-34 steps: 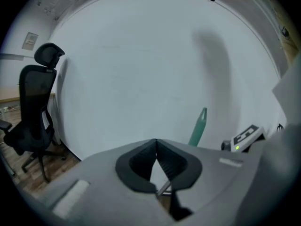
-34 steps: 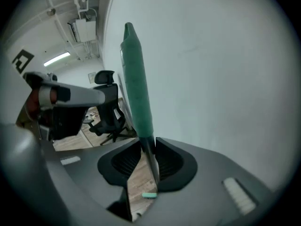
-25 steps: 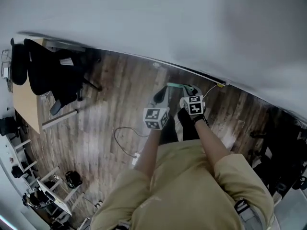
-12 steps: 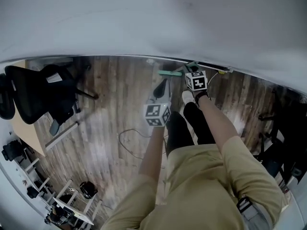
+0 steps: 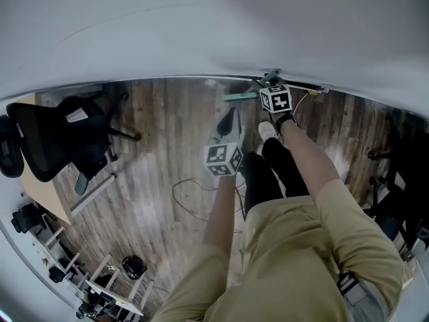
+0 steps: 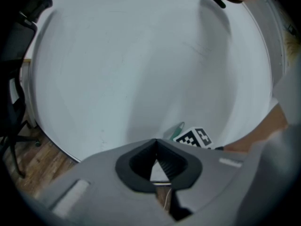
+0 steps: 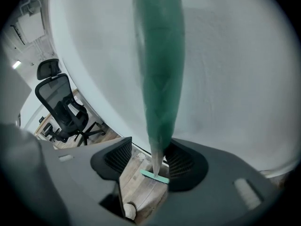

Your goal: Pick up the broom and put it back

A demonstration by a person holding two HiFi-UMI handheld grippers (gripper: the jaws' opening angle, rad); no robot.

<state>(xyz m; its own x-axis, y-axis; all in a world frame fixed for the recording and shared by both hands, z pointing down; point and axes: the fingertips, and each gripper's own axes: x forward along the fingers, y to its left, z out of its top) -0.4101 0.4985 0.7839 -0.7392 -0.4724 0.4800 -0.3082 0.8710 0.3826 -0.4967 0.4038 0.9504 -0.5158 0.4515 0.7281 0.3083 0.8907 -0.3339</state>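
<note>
The green broom's head (image 5: 240, 96) rests on the wooden floor at the foot of the white wall (image 5: 201, 25). Its handle (image 7: 157, 69) stands up along the wall, passing between my right gripper's (image 7: 150, 154) jaws. These jaws have just been opening: the handle lies close to the right pad (image 7: 181, 161), and the left pad (image 7: 120, 157) stands clear of it. In the head view the right gripper (image 5: 275, 100) is at the wall. My left gripper (image 5: 223, 158) hangs behind it over the floor, shut and empty, its tips (image 6: 156, 142) touching.
A black office chair (image 5: 60, 129) stands at the left beside a wooden desk (image 5: 40, 193). A thin cable (image 5: 191, 200) loops on the floor near the person's legs and shoe (image 5: 267, 131). Racks with small items (image 5: 100, 287) sit at the lower left.
My right gripper has carried the broom toward the wall, and the broom's head now sits at the wall's foot. The left gripper stayed behind it and sank a little.
</note>
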